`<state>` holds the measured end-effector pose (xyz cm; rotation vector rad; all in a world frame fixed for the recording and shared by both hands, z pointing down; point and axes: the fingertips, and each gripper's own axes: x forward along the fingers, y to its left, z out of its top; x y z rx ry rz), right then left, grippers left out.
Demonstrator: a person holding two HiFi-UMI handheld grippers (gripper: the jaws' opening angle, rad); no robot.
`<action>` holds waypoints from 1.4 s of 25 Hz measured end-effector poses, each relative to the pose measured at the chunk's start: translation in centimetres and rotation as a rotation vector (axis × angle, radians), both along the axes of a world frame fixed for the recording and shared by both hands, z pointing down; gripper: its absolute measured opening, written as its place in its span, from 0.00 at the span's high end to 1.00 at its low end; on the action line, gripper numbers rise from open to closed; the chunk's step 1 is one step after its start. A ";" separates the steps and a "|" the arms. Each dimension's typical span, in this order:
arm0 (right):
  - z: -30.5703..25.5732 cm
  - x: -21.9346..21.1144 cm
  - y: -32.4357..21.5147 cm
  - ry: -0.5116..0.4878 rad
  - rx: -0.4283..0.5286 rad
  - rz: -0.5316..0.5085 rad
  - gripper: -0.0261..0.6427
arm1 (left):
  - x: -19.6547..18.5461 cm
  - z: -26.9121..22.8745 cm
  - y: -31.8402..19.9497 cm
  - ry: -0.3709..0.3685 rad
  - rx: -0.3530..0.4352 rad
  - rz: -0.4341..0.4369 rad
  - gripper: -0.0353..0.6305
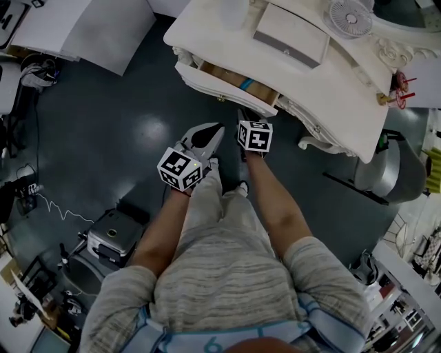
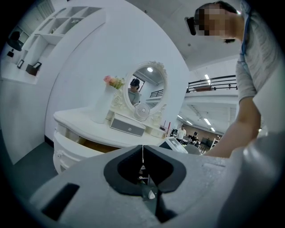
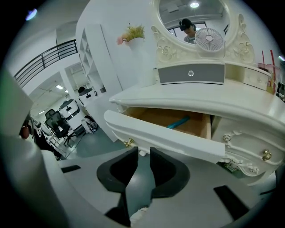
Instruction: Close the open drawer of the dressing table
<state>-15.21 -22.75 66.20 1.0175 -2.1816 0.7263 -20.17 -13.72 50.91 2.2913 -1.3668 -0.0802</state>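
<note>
A white dressing bench (image 3: 147, 95) stands just ahead, its drawer (image 3: 169, 136) pulled out with a blue item (image 3: 178, 121) inside. The right tongs (image 3: 141, 156) hover near the drawer front, slightly spread and empty. The left tongs (image 2: 142, 153) appear pressed together, holding nothing. This looks like the approach; next, push the front squarely inward.

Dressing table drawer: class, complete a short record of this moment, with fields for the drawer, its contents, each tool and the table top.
drawer: open, pulled out of the dressing table
contents: one blue item, too small to identify
left tool: jaws together, empty
right tool: jaws slightly apart, empty, aimed at the drawer front
table top: small fan before the mirror; white vase with flowers
</note>
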 end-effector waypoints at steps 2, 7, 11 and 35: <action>0.2 -0.8 -0.1 0.000 -0.003 -0.007 0.84 | -0.6 0.1 -0.2 0.001 -0.003 -0.005 0.92; 0.9 -2.9 -0.2 -0.006 -0.018 -0.028 0.84 | -1.9 0.6 -0.6 0.004 -0.009 -0.014 0.92; 1.7 -4.4 -0.1 -0.007 -0.036 -0.041 0.84 | -2.7 1.1 -0.9 0.008 -0.016 -0.021 0.92; 5.0 -7.8 -1.6 0.028 -0.093 -0.069 0.84 | -5.3 3.2 -2.9 0.012 -0.047 -0.026 0.92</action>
